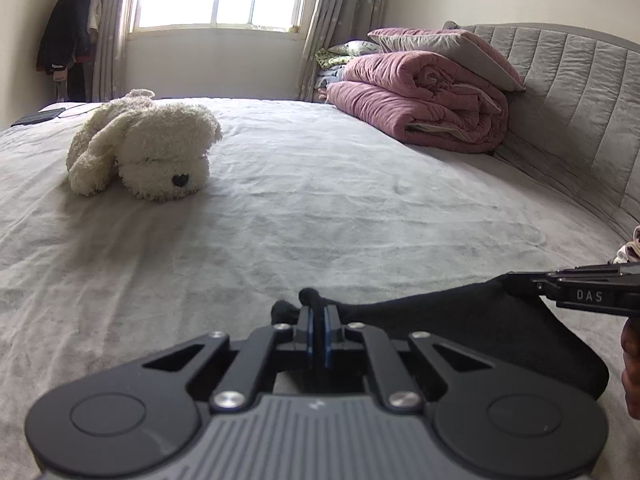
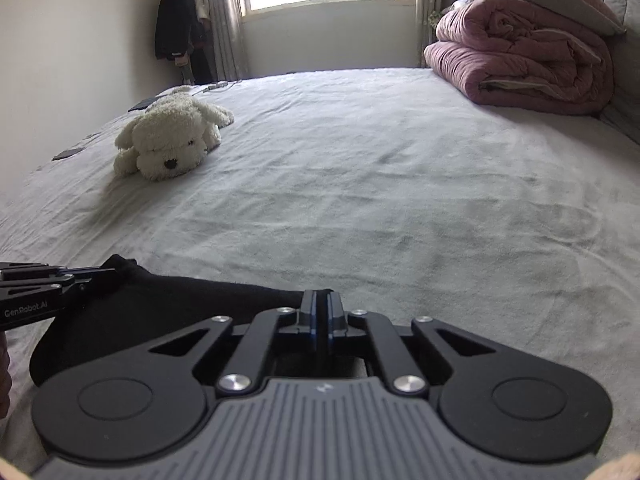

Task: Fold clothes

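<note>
On the near edge of the bed (image 1: 320, 220), a black garment (image 1: 460, 328) lies stretched between the two tools. Left tool (image 1: 319, 312) first: fingers pressed together, pinching a bunched corner of the dark cloth, a little knob of fabric poking up past the tips. Over on the right, the right tool (image 2: 322, 306) has its fingers closed tight too, clamped on the garment's other end, with the cloth running off leftward under it. Each tool shows in the other's view, reaching in from the side and touching the fabric. A hand (image 1: 632, 368) is just visible at the right border of the left wrist view. Farther up the bed, toward its left side, a white plush dog (image 1: 148, 148) lies flat, well apart from the garment. At the far right corner, against the grey headboard (image 1: 580, 100), sits a folded pink quilt (image 1: 424, 100) with a pillow (image 1: 452, 46) on top.
</note>
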The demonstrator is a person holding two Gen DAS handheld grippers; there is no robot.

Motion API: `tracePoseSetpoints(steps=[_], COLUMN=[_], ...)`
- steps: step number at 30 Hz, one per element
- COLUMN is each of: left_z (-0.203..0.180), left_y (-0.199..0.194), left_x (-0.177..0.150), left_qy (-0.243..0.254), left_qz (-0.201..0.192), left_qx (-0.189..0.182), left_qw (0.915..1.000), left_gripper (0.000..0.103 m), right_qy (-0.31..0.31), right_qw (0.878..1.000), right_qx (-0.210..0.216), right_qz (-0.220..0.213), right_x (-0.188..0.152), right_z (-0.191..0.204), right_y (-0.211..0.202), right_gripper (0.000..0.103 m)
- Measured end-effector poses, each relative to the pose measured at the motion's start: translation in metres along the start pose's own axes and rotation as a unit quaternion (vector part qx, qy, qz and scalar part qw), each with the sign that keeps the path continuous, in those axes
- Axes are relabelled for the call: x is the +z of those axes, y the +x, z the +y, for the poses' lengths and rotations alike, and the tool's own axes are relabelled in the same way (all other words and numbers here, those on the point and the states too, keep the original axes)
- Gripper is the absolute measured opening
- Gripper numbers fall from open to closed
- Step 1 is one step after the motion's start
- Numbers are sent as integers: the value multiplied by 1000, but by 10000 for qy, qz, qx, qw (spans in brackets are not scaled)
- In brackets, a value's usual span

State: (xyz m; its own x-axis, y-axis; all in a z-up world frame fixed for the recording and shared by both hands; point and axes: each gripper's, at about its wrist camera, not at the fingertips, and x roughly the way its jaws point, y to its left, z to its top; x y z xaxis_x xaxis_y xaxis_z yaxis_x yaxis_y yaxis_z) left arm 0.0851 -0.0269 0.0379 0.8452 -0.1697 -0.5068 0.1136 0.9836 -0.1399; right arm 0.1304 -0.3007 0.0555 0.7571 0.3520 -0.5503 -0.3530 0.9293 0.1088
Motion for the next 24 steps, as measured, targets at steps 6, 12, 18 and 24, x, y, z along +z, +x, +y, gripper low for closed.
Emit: tracePoseSetpoints(steps=[6, 12, 18, 24], left_z=[-1, 7, 19, 5], left_y=[7, 8, -7, -29], left_x=[-5, 0, 16, 23], left_qy=[75, -157, -414, -288], left_qz=[94, 198, 134, 13], left_qx=[95, 56, 159, 10], left_qw=[9999, 9997, 9989, 9996], left_gripper=[5, 40, 41, 41], right_qy=[-226, -403, -140, -297], right_qw=[9993, 9981, 9991, 9995], right_qx=[-280, -461, -404, -127], right_qz=[-108, 77, -63, -2], right_x=[-5, -14, 7, 9], right_z=[5, 9, 5, 16], right_y=[4, 16, -13, -41], right_gripper=[5, 9, 15, 15])
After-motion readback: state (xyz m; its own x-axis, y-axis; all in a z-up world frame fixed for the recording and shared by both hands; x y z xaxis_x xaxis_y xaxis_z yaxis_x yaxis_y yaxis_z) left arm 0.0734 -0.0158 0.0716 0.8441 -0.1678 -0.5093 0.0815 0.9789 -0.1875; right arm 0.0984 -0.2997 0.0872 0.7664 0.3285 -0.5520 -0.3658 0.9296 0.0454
